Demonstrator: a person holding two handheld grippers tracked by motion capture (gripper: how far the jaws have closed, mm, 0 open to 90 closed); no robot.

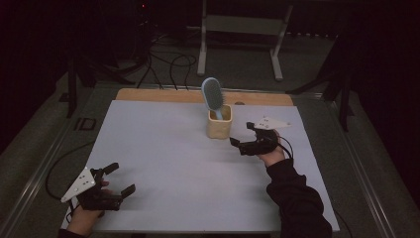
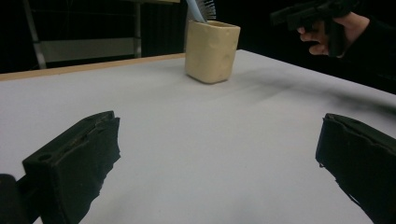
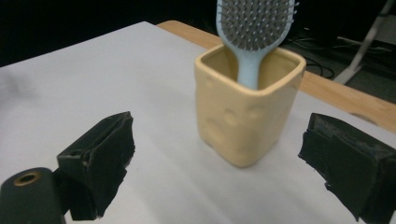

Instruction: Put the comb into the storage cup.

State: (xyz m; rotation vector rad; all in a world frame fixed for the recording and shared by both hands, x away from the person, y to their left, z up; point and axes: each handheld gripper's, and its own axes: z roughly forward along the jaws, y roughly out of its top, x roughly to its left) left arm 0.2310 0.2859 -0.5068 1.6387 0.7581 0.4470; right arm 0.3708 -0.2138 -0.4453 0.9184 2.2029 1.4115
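White paper covers the table (image 1: 163, 148); near its far edge a pale-blue bristled hairbrush (image 3: 254, 28) stands handle-down in a cream square ceramic cup (image 3: 245, 116). Just beside it, the right gripper (image 1: 243, 137) gapes empty; better to pinch the handle above the rim. The left gripper (image 1: 120, 179) rests spread, well apart.

A pale yellow dimpled cup (image 3: 245, 119) at frame centre holds a light blue hairbrush (image 3: 254, 32) with grey bristles, on a white sheet (image 1: 173, 163) over a tan wooden table (image 1: 148, 95), beside black grippers (image 1: 247, 144).
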